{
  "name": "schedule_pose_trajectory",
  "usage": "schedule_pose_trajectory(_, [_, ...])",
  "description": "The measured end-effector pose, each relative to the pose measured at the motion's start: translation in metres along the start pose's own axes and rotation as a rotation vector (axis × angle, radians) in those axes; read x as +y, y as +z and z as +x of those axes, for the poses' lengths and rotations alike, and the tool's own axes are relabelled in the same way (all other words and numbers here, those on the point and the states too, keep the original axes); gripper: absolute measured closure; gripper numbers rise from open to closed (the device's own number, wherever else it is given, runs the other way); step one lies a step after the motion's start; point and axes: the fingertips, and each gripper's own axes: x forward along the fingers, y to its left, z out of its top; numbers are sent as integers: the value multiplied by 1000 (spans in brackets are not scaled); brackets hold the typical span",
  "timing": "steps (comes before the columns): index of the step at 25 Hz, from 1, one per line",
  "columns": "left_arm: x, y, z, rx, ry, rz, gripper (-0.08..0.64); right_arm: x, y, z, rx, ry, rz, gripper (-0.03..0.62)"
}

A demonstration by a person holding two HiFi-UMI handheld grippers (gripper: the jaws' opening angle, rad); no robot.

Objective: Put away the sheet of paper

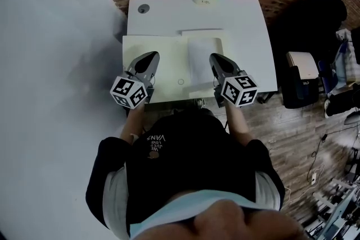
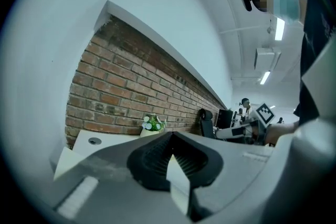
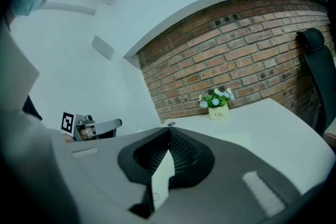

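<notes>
Over the table's near edge, both grippers shut

From the head view we see the sheet of paper (image 1: 201, 59) lying flat on a cream mat (image 1: 152, 45) on the white table (image 1: 247, 19), with the right gripper (image 1: 215, 57) above its right edge. Only the gripper views show us the jaws. The left gripper (image 2: 171, 135) and the right are closed tip to tip, holding nothing, facing a flower pot (image 3: 218, 107).

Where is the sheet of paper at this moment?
In the head view, the sheet of paper lies on the cream mat on the white table, between the two grippers and nearer the right gripper.
</notes>
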Motion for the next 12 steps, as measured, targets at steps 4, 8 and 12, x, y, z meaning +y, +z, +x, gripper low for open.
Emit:
schedule_pose_trajectory(4, [1,-2,-12,3,17,33,560,11,-3,0,-6,7,-12,594])
schedule_pose_trajectory(8, [-1,0,-24,-6,19,33,560,21,-6,-1,-3,11,-12,594])
schedule_pose_trajectory(12, [0,4,-33,-21,23,34,560,28,-8,-1,-5,6,-23,594])
